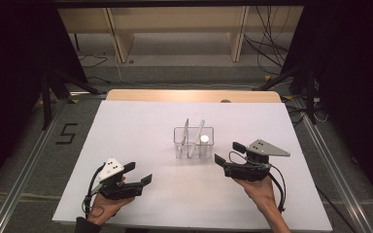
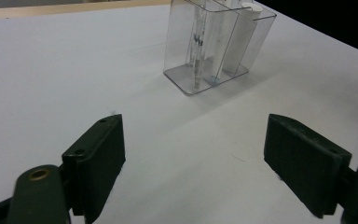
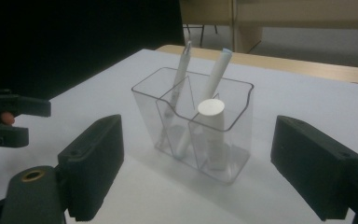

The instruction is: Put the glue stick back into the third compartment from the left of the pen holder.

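Right gripper jaws spread wide, empty, just short of clear divided holder mid-table holding two pens and white tube. Left gripper released, well apart. Risk: jaw clips light holder, tipping it, spilling contents.

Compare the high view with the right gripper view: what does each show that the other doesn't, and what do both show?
High view alone: the right gripper itself in a hand, the whole white rectangular table, grey floor, light wooden shelving. Right gripper view alone: a close look at the clear plastic three-compartment holder, where the two white pens lean in separate compartments beside a white capped cylinder. Both: holder, pens, cylinder, and the left gripper, jaws open with nothing between them.
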`<state>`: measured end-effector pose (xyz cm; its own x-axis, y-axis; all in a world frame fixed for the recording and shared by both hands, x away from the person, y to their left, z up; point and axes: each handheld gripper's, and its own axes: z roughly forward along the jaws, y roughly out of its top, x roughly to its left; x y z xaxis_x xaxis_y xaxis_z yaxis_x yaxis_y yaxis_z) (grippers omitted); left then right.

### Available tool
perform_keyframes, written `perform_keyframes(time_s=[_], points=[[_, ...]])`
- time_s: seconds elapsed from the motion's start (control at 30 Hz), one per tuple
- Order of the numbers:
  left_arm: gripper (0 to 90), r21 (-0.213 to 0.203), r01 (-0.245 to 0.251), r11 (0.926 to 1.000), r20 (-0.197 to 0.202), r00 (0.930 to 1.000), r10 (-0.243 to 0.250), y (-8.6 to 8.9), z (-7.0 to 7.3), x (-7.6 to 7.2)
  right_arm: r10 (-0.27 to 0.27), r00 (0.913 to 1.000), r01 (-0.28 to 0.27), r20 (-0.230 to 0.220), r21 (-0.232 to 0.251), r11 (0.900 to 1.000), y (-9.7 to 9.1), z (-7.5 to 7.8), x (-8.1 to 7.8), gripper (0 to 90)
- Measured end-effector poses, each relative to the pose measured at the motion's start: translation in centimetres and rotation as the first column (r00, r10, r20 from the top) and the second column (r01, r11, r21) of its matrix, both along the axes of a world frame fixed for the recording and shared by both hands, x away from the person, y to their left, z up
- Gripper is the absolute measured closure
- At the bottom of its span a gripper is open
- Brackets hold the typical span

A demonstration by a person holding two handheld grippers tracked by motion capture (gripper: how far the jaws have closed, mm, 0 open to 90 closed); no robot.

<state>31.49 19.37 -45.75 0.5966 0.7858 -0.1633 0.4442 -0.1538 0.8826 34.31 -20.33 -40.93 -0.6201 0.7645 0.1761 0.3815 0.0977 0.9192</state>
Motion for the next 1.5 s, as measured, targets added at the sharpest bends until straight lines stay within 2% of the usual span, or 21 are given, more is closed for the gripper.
perform_keyframes(time_s=[0.13,0.47,0.63,1.03,1.13,1.3,1.5], points=[[19.8,0.000,0.000,1.0000,-0.002,1.0000,0.000,0.0,0.0,0.0,0.002,0.9999,-0.001,0.011,-0.006,1.0000,-0.5,-0.3,-1.2,17.9],[19.8,-0.002,0.004,1.0000,-0.004,1.0000,-0.004,0.0,-0.1,0.0,0.008,0.9998,-0.008,0.016,-0.003,1.0000,-1.0,-1.1,-2.5,17.9],[19.8,-0.002,0.005,1.0000,-0.004,1.0000,-0.005,0.0,0.0,0.0,0.012,0.9998,-0.012,0.019,0.021,0.9997,-1.9,-1.9,-3.6,17.7],[19.8,-0.001,0.014,0.9999,-0.003,0.9999,-0.014,-0.1,-0.1,-0.1,0.032,0.9990,-0.032,0.031,0.005,0.9995,-2.5,-3.1,-5.5,17.6],[19.8,-0.021,0.022,0.9995,-0.014,0.9996,-0.023,-0.2,0.0,-0.2,0.035,0.9991,-0.035,0.022,0.007,0.9994,-2.4,-3.4,-5.9,17.6],[19.5,-0.030,0.033,0.9990,-0.016,0.9993,-0.033,-0.3,0.1,-0.4,0.031,0.9994,-0.031,0.017,0.005,0.9995,-2.5,-4.0,-6.4,17.6],[19.5,-0.024,0.036,0.9991,-0.015,0.9992,-0.036,-0.2,0.1,-0.5,0.025,0.9996,-0.025,0.011,0.002,0.9997,-2.8,-4.4,-6.7,17.9]])
